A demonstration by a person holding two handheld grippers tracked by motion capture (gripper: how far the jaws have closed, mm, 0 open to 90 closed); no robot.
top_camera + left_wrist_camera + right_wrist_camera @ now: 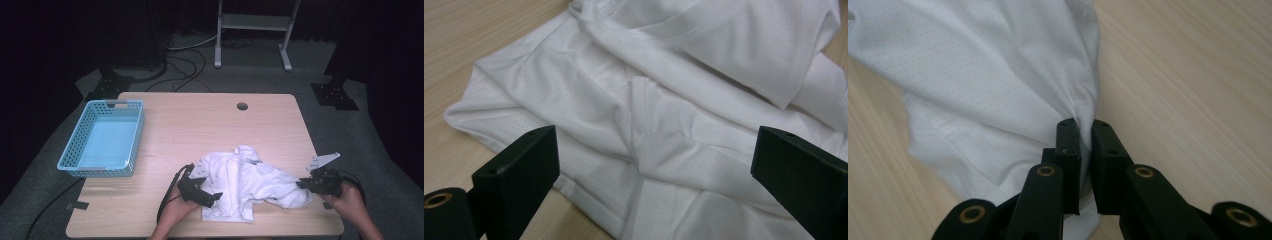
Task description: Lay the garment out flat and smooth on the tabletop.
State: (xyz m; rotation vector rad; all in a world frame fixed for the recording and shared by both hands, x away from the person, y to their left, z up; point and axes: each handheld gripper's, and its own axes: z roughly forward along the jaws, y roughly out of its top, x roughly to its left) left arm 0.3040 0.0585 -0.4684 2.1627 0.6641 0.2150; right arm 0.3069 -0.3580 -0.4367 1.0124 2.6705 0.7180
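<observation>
Where pinched, soft white shirt (pixel 998 75) bunches.

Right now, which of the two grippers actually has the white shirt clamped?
The right gripper: its jaws are shut on a pinched fold of the white shirt. The left gripper has its jaws wide apart above the cloth, gripping nothing.

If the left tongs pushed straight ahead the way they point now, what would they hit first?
Most likely the white shirt: the left tongs stand open with its crumpled folds directly ahead, though the remaining gap is unclear.
</observation>
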